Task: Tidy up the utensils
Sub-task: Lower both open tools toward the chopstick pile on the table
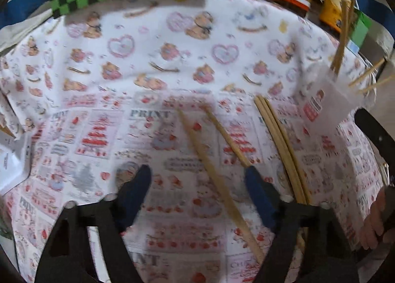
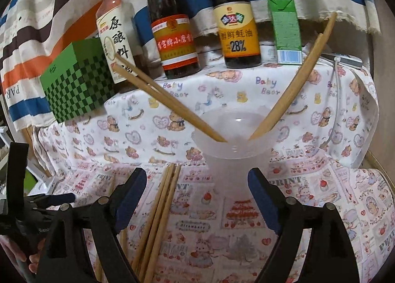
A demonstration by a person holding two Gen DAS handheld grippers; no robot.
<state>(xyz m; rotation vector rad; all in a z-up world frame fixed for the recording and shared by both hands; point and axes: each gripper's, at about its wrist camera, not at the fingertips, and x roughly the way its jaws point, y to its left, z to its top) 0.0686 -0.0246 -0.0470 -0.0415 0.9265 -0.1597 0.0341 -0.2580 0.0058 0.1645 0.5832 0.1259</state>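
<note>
both hand-held grippers spread: left [image 1: 198, 179] over loose chopsticks [image 1: 214, 172], right [image 2: 197, 196] before the cup [image 2: 234, 149]; bottles [image 2: 237, 24], green box [image 2: 76, 80] behind.

The light is soft, even and bright enough, with no hard shadows on the cloth [image 1: 172, 61] and only faint ones beside the chopsticks [image 1: 217, 172] between the left jaws. That view is smeared by motion blur, worst ahead of the jaws, where the prints go mushy. The right view is sharper: bottle labels [image 2: 237, 33] beyond the jaws read clearly. A small glint sits in the cup [image 2: 234, 135]. Both views bow at the rim, with dark corners.
</note>
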